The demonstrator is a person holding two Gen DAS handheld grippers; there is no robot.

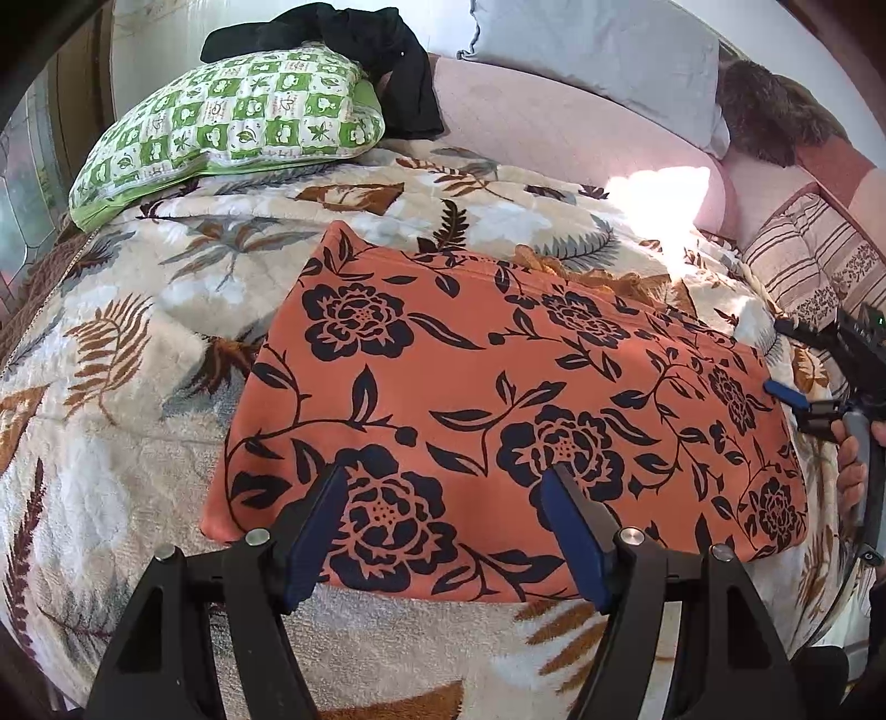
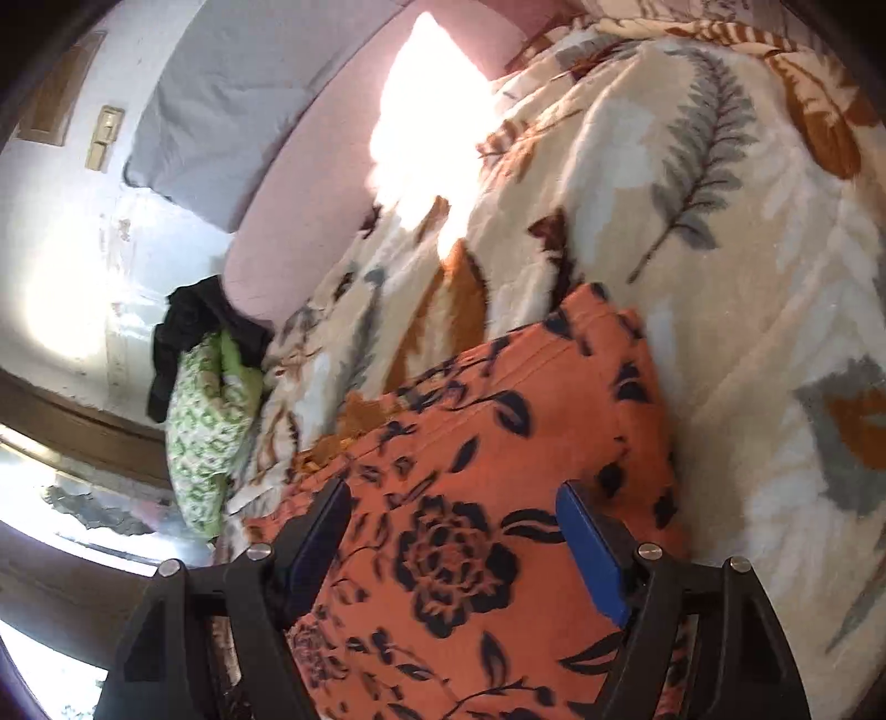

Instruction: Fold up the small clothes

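At 6 o'clock in the left wrist view, the left gripper [image 1: 446, 482] has its blue-padded jaws spread wide over the near edge of the orange floral garment [image 1: 498, 399], gripping nothing. The garment lies flat, folded into a rough rectangle, on the leaf-print fleece blanket [image 1: 138, 343] that covers the bed. At 3 o'clock the right gripper [image 1: 786, 396] shows at the garment's right edge, a hand [image 1: 850, 476] around its grip. Its own camera shows the right gripper [image 2: 451, 498] with jaws likewise spread above the same garment [image 2: 498, 498], nothing between them. Farther off, at 10 o'clock, lies a green checked pillow [image 1: 232, 122] with a black cloth [image 1: 354, 50] heaped on its far end. Beyond, at 12 o'clock, a pink bolster [image 1: 554, 127] and a grey pillow [image 1: 598, 50] rest against the wall
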